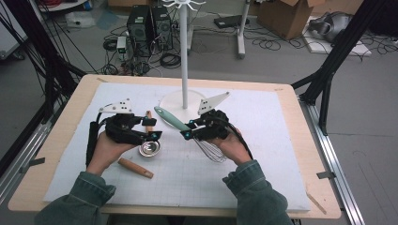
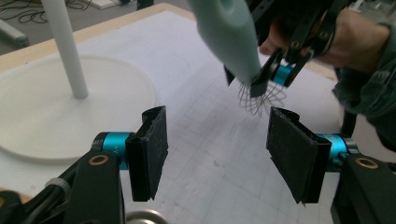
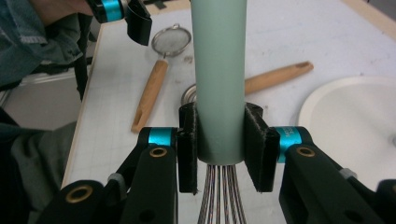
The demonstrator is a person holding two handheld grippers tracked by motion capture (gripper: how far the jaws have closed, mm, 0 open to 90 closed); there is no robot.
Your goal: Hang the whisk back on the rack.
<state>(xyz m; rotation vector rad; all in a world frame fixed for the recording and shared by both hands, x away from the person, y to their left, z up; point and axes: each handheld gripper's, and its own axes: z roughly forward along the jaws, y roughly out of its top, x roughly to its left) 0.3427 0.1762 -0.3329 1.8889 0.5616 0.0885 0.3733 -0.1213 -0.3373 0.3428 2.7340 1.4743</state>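
- While the whisk (image 1: 187, 129) is held up over the white mat (image 1: 263, 140), its pale green handle (image 3: 218, 79) is squeezed between the two black jaws of the right gripper (image 3: 223, 144), close to where the wires (image 3: 219, 196) begin.
- The whisk is seen tilted in the high view, with the handle pointing up and away toward the white stand (image 1: 184, 56) and the wires hanging down by the person's right hand (image 1: 234, 147).
- The round base (image 1: 171, 105) of the stand is found on the mat just behind the whisk.
- The left gripper (image 2: 217, 149) is held open, and nothing is caught between its jaws.
- In the left gripper view, bare mat is seen through the gap, and the whisk is seen farther off and higher up, not touched by the left gripper.
- A small metal strainer (image 3: 173, 39) with a wooden handle (image 3: 150, 95) is laid on the mat near the left gripper.
- A second wooden handle (image 3: 278, 77) is laid on the mat behind the whisk in the right gripper view.
- A small metal cup (image 1: 149, 148) is seen on the mat just under the left gripper in the high view.
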